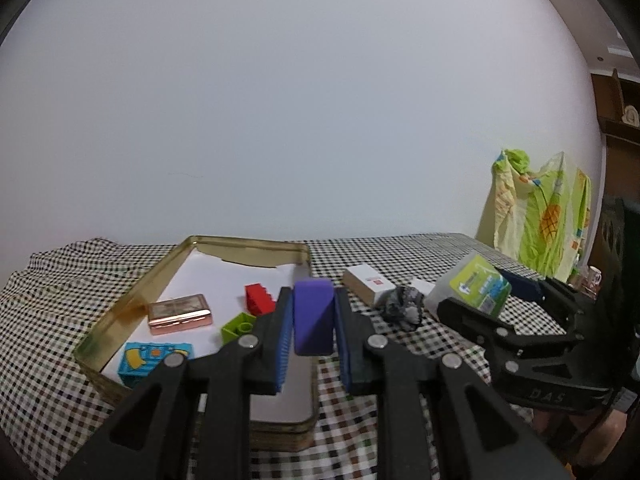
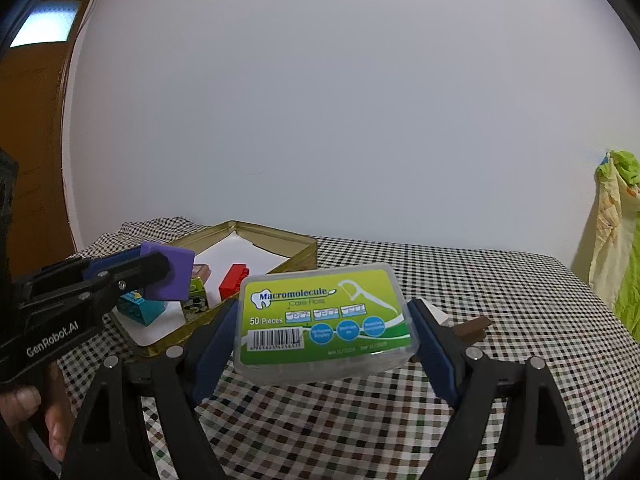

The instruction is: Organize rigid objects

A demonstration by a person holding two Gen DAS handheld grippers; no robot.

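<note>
Both grippers were raised above the checked tablecloth, each gripping one object.

The left gripper was closed on a purple block, holding it upright over the gold tin's near right corner. The right gripper, at the left one's 3 o'clock, was clamped on the floss box, label up, above the cloth beside the tin. The tin held four things: one rose-gold case, one red brick, one green brick and one blue patterned block. At 1 o'clock from the purple block lay one white box and one grey lump. The floss label read "Macromolecule Care Floss, 50 Pieces"; the grippers read "GenRobot.AI" and "DAS".
</note>
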